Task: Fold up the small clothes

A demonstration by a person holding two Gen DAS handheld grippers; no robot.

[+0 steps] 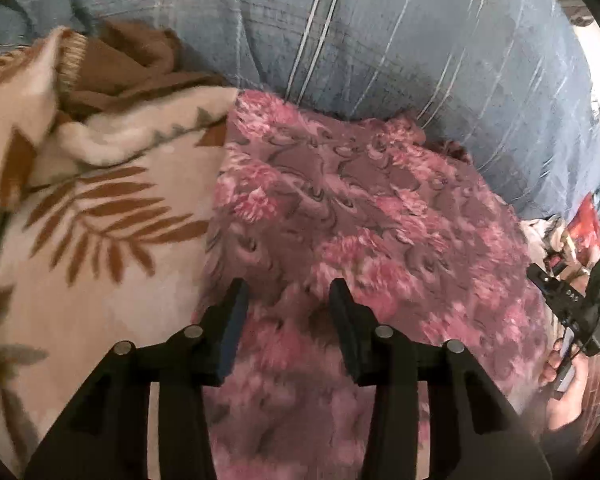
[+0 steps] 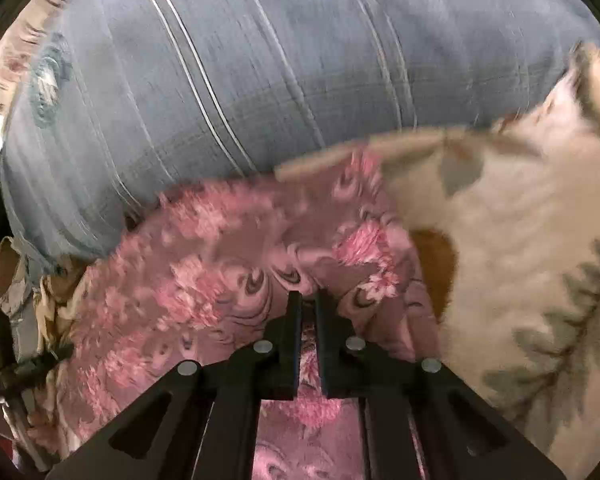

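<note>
Pink fleece garment (image 1: 340,208) lies spread on the cream leaf-print blanket (image 1: 100,216), its far edge against the blue striped pillow (image 1: 380,48). A brown garment (image 1: 140,64) sits bunched at the far left of the blanket, untouched.

Left tool (image 1: 286,296): fingers spread wide, low over the near part of the fleece, nothing between them. Whether the tips touch the pile cannot be told.

Right tool (image 2: 308,300): fingers nearly pressed together, a ridge of the pink fleece (image 2: 220,264) puckered up at the tips. Reads as a pinch on the cloth, though the contact itself is partly hidden by the fingers. Both views are motion-blurred. In the left view the right tool and the hand (image 1: 564,384) holding it show at the garment's right edge.

Judgement: step in hand is a fold of the fleece, with one side gripped and the other not yet.

Notes for doing it well:
- Left tool should take a matching edge before any lift; a one-sided pull would skew the fold.
- Thick pile: bite deep enough to catch the full layer, not just fluff.
- Avoid catching the blanket underneath.
- Lift both sides level, carry the edge across, then lay it down flat.
- Risk: the pillow crowds the far edge, which may bunch.
</note>
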